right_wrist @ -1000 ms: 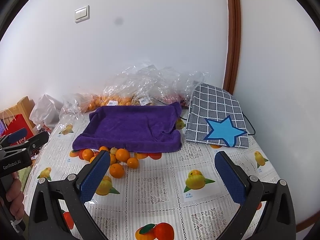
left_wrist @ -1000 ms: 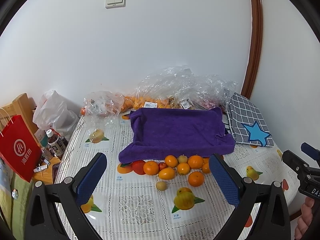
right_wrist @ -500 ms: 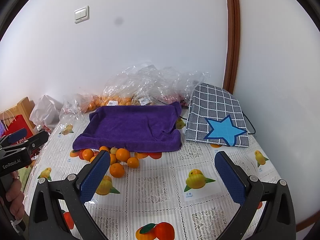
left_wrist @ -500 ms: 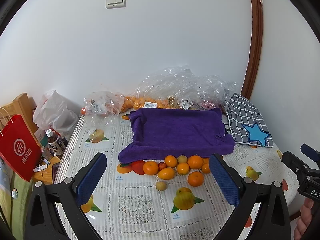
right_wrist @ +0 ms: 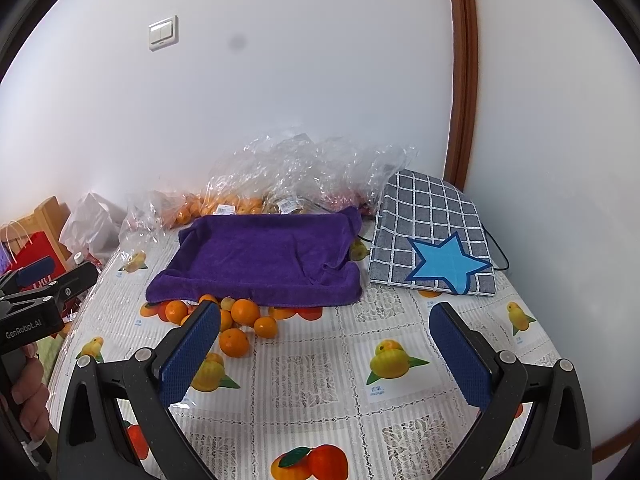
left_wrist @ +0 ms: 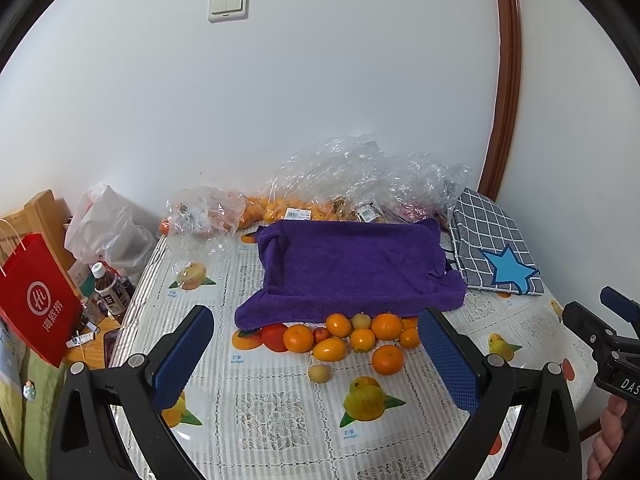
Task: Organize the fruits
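Nothing has moved; only left wrist view shows the bottle.

On the table lie 7 loose oranges, 1 small red fruit and 2 little yellow-green fruits. There is 1 purple towel and 1 checked cloth with 1 blue star. I see 2 tongs, 1 red bag, 1 bottle and 1 white bag.
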